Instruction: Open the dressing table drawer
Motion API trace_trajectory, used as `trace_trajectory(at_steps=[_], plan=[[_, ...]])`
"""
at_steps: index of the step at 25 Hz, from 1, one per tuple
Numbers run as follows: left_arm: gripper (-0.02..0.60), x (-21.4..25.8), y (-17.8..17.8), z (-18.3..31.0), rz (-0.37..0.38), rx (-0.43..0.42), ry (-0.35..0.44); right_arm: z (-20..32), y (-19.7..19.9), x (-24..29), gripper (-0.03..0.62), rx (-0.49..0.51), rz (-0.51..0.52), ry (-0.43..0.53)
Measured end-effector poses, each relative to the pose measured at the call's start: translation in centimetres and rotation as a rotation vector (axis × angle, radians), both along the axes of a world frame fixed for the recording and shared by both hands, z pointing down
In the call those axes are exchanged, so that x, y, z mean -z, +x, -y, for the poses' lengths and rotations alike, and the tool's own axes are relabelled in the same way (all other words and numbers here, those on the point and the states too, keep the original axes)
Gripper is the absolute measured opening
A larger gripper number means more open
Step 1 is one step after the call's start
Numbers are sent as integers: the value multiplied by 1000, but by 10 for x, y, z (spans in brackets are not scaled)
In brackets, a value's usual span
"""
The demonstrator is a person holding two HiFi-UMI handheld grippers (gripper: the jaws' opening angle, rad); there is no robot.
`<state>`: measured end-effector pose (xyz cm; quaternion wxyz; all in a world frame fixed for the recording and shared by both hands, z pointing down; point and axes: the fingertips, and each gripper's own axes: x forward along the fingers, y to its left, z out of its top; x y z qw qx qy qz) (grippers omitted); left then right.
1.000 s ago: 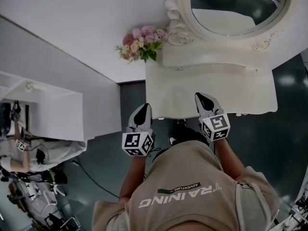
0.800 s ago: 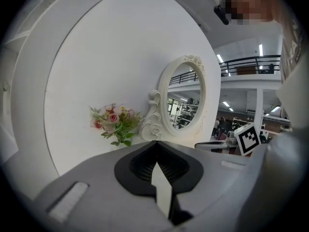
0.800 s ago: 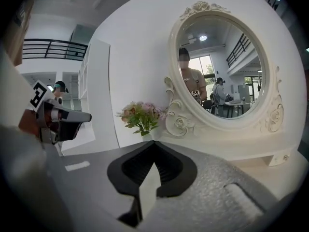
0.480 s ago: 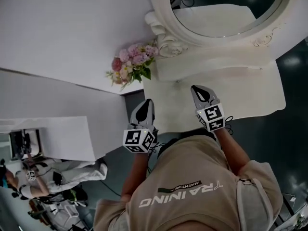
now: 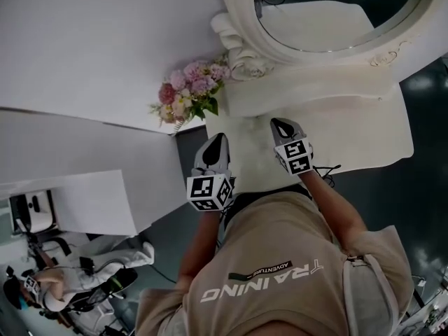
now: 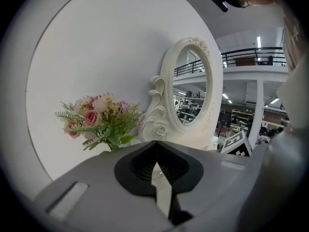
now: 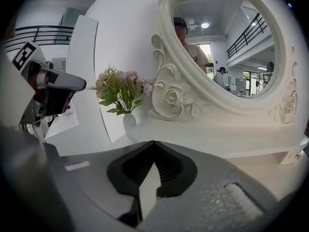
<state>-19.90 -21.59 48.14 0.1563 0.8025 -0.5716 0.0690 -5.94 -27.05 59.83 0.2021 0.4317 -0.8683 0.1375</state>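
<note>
The white dressing table (image 5: pixel 357 135) stands against the wall with an oval mirror (image 5: pixel 329 12) on a raised shelf (image 5: pixel 308 93). Its drawer front is hidden from above. A small knob (image 7: pixel 298 155) shows at the shelf's right end in the right gripper view. My left gripper (image 5: pixel 217 140) hangs over the table's front left corner, tips together and empty. To its right, my right gripper (image 5: pixel 280 123) is over the table top, close to the shelf and also shut on nothing. Each gripper view shows the tips meeting, the left gripper (image 6: pixel 155 142) and the right gripper (image 7: pixel 153 142).
A vase of pink flowers (image 5: pixel 187 100) stands at the table's left end, beside the mirror's carved frame. White partition panels (image 5: pixel 70 194) fill the left. A person (image 5: pixel 42 285) sits low at the far left on the dark floor (image 5: pixel 427 180).
Both grippers have moved forward from the table's front edge to over its top, towards the mirror. The head view has swung, so the table sits more to the right.
</note>
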Motion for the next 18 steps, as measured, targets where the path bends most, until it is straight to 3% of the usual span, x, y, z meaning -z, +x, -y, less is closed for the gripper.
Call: trace_trajectory(at_steps=[11,13,18], plan=[[19,-14,-10,-15,-3,0,-73,15,-32,-60,5,-67,-50,-120],[18,-17,-10,-16,-7,-3,-84,19,-34,-67,59,-75,-52,-137],[18,-26,-16,-21,-12,-3,-117,25,-39,-82,102,-99,-54,-179]])
